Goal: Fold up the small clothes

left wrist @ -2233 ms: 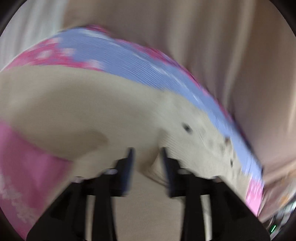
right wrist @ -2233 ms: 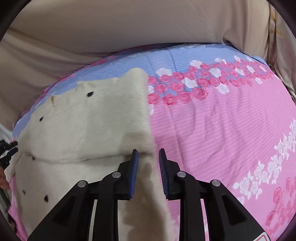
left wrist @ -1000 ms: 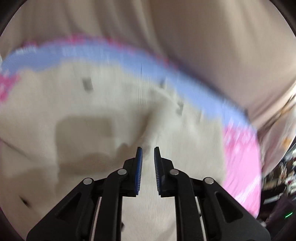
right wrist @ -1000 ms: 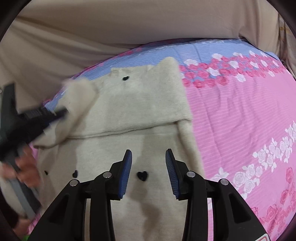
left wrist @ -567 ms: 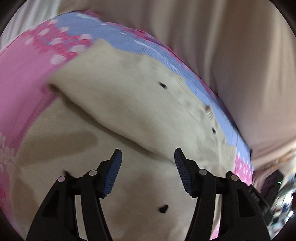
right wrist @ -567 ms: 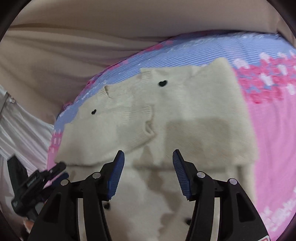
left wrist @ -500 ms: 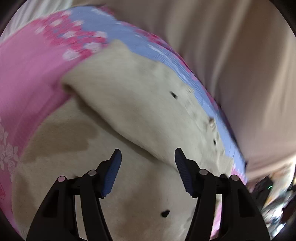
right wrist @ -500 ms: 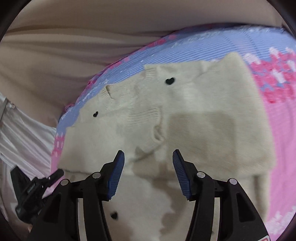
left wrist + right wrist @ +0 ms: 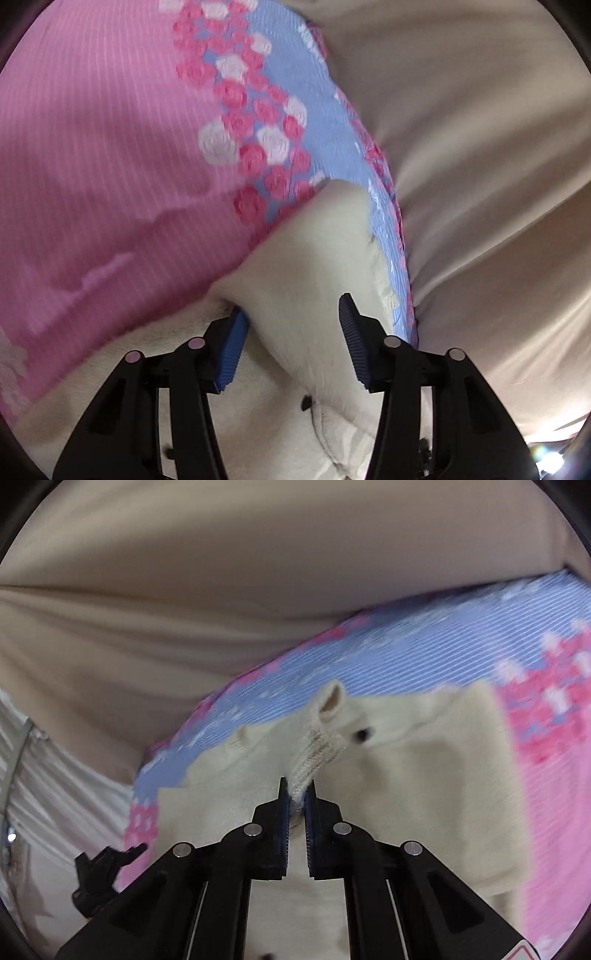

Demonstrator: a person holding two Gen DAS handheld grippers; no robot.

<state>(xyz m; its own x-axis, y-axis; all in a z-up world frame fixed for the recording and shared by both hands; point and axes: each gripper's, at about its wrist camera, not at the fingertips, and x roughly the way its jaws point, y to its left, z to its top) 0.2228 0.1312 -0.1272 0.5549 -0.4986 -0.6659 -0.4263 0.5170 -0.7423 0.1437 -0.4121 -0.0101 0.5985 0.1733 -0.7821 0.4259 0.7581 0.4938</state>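
Note:
A small cream knit sweater (image 9: 424, 775) with black heart spots lies on a pink and blue floral sheet (image 9: 461, 650). My right gripper (image 9: 296, 794) is shut on the ribbed cuff (image 9: 317, 755) of a sleeve folded across the sweater. My left gripper (image 9: 291, 317) is open, its jaws on either side of a folded edge of the sweater (image 9: 314, 266) near the sheet (image 9: 92, 147). The left gripper also shows at the lower left of the right wrist view (image 9: 107, 864).
A beige draped cloth (image 9: 221, 590) rises behind the sheet's blue border and fills the right side of the left wrist view (image 9: 480, 147). A white curtain (image 9: 55, 794) hangs at the left.
My right gripper has moved forward and closed on the sleeve cuff. My left gripper, still open, has swung to the sweater's edge by the pink sheet.

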